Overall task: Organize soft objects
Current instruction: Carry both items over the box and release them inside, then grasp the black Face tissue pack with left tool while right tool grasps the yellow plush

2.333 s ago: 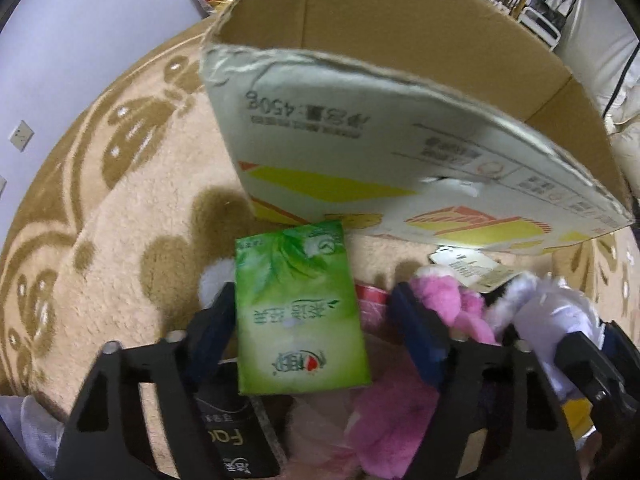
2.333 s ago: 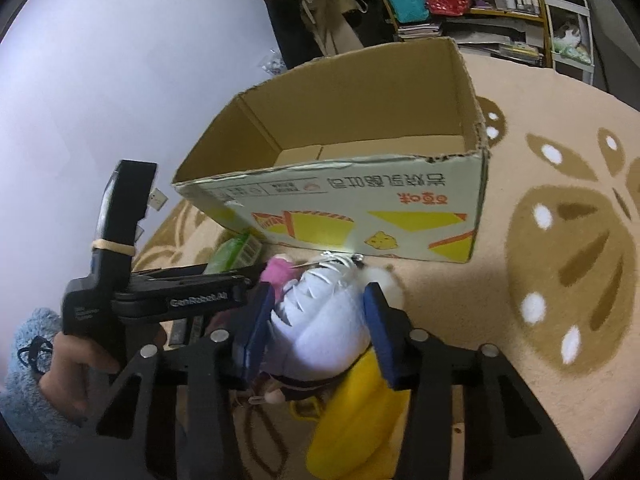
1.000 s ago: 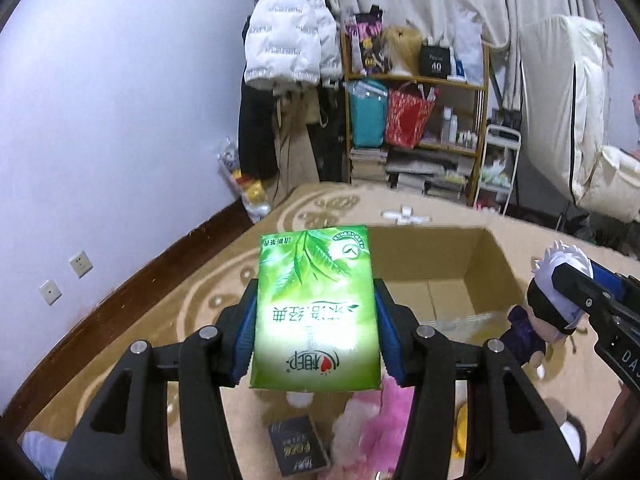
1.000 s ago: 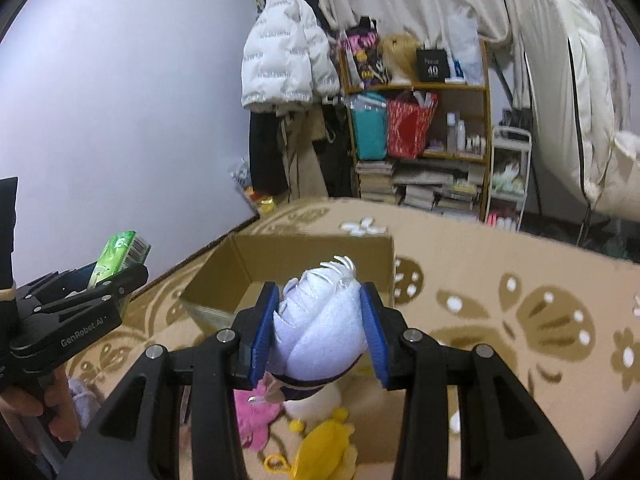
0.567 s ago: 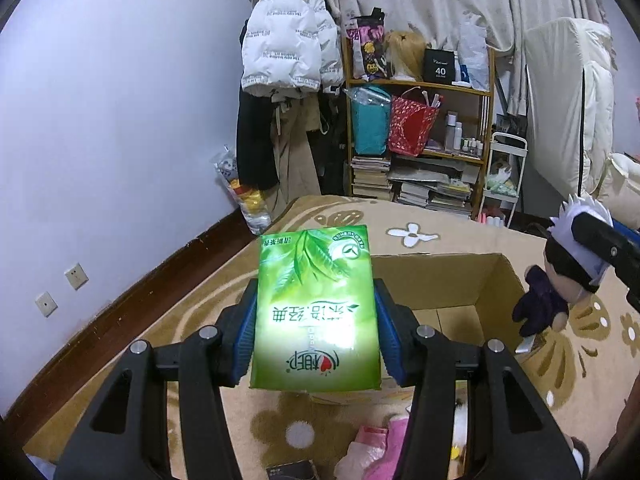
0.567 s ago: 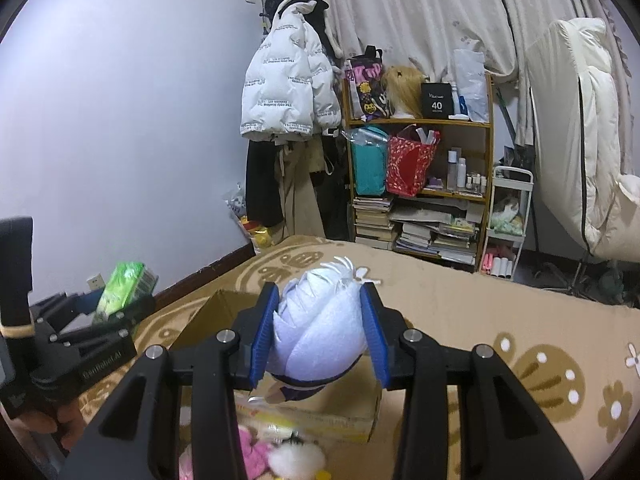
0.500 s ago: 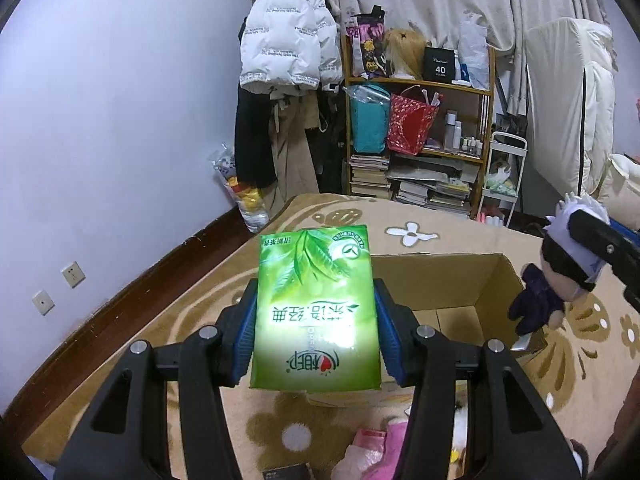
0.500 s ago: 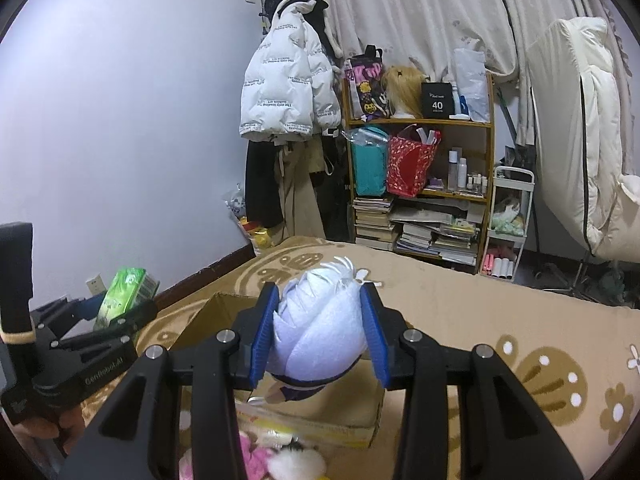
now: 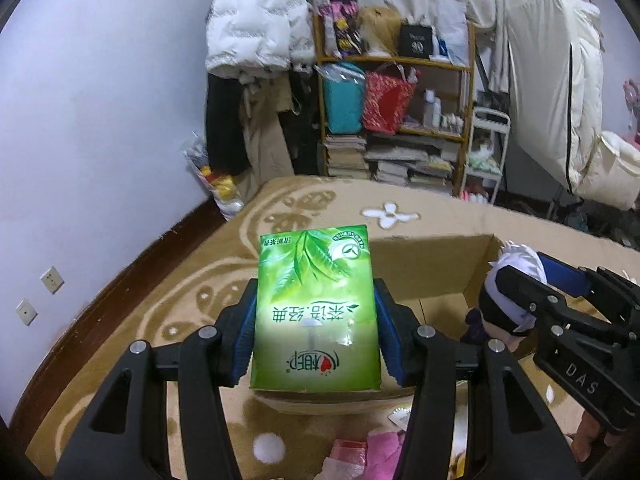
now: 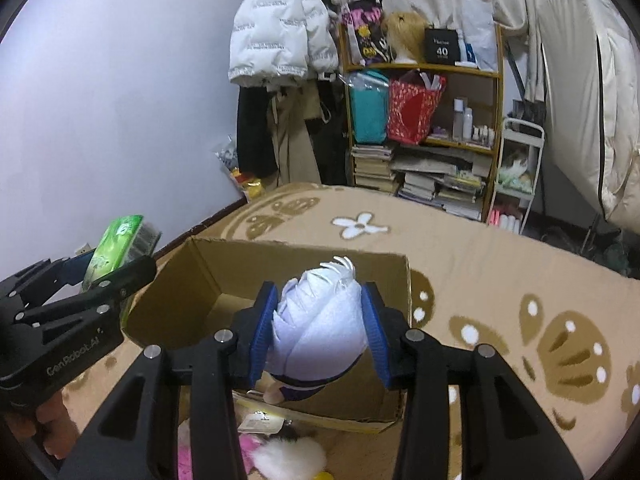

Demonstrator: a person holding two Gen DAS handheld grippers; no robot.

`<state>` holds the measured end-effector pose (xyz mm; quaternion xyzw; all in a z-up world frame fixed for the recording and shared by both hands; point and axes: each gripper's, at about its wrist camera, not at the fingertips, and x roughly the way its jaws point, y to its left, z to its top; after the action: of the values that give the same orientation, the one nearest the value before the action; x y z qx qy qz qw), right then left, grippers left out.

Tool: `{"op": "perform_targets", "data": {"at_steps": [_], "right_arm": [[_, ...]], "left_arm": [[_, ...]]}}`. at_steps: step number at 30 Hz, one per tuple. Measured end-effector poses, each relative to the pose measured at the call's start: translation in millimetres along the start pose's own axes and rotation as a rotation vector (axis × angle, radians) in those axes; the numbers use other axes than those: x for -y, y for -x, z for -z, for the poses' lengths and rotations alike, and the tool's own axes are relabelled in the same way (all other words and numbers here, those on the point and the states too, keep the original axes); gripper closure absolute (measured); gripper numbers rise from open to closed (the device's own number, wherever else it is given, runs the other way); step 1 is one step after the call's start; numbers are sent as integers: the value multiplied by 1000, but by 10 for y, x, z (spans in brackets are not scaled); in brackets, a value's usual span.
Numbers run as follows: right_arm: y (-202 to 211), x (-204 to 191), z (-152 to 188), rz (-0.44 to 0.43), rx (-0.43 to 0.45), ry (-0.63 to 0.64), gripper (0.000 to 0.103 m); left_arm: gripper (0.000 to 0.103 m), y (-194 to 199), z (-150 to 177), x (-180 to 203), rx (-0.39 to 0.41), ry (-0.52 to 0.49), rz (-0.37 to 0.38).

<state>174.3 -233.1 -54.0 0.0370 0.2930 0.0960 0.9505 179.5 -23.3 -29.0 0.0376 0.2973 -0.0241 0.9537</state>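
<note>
A green tissue pack (image 9: pixel 316 312) is clamped at frame centre between the blue pads of the left hand-held gripper (image 9: pixel 316 338). A white-haired plush doll (image 10: pixel 318 320) is gripped by its head in the right hand-held gripper (image 10: pixel 318 334), above the open cardboard box (image 10: pixel 208 280) standing on the patterned carpet (image 10: pixel 500 280). Pink plush toys (image 9: pixel 380 452) are seen at the lower edge, in front of the box.

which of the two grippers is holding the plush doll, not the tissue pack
The right gripper: it clamps the white-haired doll above the box. The left gripper grips the green pack.
</note>
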Motion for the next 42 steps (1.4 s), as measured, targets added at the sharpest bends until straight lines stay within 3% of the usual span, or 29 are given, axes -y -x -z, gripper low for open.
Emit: {"op": "perform_targets", "data": {"at_steps": [4, 6, 11, 13, 14, 25, 32, 36, 42], "right_arm": [[-22, 27, 40, 2, -5, -5, 53], [-15, 56, 48, -9, -8, -26, 45], [43, 97, 50, -11, 7, -46, 15], [60, 99, 45, -13, 9, -47, 2], [94, 99, 42, -21, 16, -49, 0], [521, 13, 18, -6, 48, -4, 0], [793, 9, 131, 3, 57, -5, 0], [829, 23, 227, 10, 38, -11, 0], [777, 59, 435, 11, -5, -37, 0]], "left_arm": [[48, -165, 41, 52, -69, -11, 19], [42, -216, 81, 68, -93, -9, 9], [6, -154, 84, 32, -72, -3, -24], [2, -113, 84, -14, -61, 16, -29], [2, -94, 88, -39, -60, 30, -34], [2, 251, 86, -125, -120, 40, -2], [2, 486, 203, -304, -173, 48, -55], [2, 457, 323, -408, -233, 94, -30], [2, 371, 551, -502, -296, 150, -51]]}}
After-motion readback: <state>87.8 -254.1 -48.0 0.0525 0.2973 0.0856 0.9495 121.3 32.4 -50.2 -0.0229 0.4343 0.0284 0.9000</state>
